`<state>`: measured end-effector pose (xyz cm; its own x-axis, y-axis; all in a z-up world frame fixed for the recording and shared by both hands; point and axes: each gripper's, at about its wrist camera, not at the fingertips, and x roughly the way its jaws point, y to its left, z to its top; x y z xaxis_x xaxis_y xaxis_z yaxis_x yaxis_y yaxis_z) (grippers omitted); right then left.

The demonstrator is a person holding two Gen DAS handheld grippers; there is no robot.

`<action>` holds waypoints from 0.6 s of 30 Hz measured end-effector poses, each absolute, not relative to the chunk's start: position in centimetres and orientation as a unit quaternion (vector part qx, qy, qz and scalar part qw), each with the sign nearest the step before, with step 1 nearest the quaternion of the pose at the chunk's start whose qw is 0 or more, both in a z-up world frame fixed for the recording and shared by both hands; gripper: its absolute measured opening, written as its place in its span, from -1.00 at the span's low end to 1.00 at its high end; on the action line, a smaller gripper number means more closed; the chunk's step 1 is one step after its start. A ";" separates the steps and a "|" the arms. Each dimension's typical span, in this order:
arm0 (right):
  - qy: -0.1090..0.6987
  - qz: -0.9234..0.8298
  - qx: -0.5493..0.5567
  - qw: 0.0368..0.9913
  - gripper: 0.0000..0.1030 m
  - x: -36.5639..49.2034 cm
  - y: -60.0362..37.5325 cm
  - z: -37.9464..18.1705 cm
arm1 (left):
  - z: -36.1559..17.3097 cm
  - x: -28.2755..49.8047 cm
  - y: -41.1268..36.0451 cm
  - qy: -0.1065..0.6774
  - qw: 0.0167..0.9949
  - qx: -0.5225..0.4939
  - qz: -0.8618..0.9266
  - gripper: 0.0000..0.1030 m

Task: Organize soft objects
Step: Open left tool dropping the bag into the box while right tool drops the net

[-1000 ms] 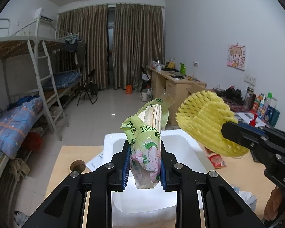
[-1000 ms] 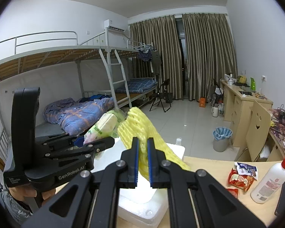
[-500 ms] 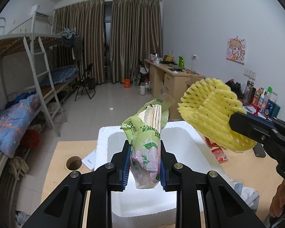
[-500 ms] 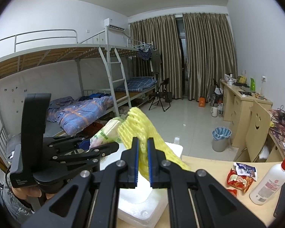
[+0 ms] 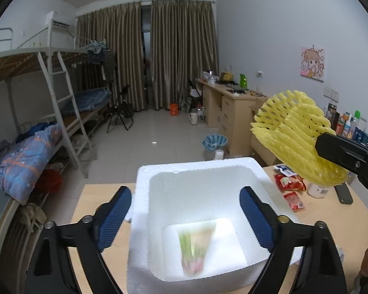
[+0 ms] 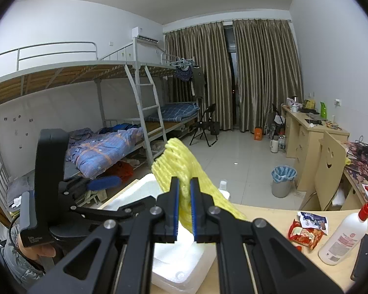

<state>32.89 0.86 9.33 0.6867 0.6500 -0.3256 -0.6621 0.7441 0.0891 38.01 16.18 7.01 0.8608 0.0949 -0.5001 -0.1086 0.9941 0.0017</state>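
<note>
Left gripper (image 5: 185, 216) above foam box (image 5: 144, 183), angled down, jaws just opened wide, empty. Tissue pack (image 5: 196, 250), blurred, inside box, long axis toward camera. Right gripper (image 6: 184, 210) clamped on yellow foam net (image 6: 181, 169), net pointing up-left.

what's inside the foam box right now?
One thing shows in the foam box: a green-and-pink tissue pack, motion-blurred, between the open left gripper's jaws, which just opened. The near wall hides the floor's front edge.
</note>
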 end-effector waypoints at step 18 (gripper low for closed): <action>0.170 0.372 -0.024 0.912 -0.79 32.5 1.5 9.2 | 8.3 33.0 17.6 0.211 0.972 0.001 0.105 0.99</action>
<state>32.54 1.53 9.24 0.6651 0.6708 -0.3280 -0.6871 0.7218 0.0830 33.04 17.56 8.33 0.8894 0.2042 -0.4090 -0.2033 0.9780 0.0461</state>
